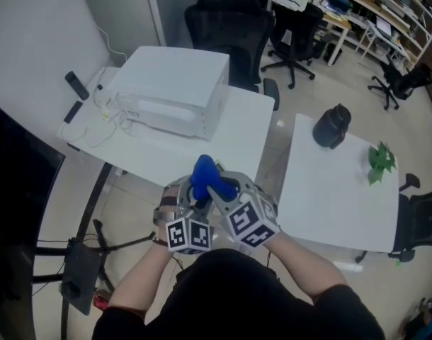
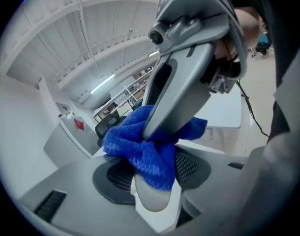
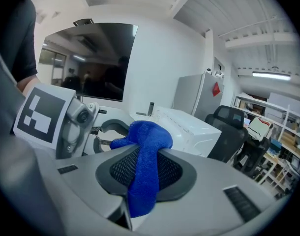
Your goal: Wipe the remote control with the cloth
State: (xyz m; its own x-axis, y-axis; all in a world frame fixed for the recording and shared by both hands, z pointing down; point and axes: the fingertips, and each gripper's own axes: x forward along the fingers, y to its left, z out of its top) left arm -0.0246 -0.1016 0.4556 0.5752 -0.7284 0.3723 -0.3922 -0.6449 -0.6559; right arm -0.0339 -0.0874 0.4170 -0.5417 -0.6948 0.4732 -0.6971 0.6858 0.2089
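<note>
I hold both grippers close together in front of my body, over the gap before the white table. My left gripper is shut on a pale grey remote control, whose rounded end shows between the jaws. The blue cloth lies bunched over the remote. My right gripper is shut on that blue cloth, and one of its fingers presses the cloth down onto the remote. In the head view the cloth pokes up between the left gripper and the right gripper; there the remote is hidden.
A white box-shaped appliance with cables stands on the table ahead, and two black remotes lie at its far left. A second white table at the right bears a black jug and a green plant. Office chairs stand behind.
</note>
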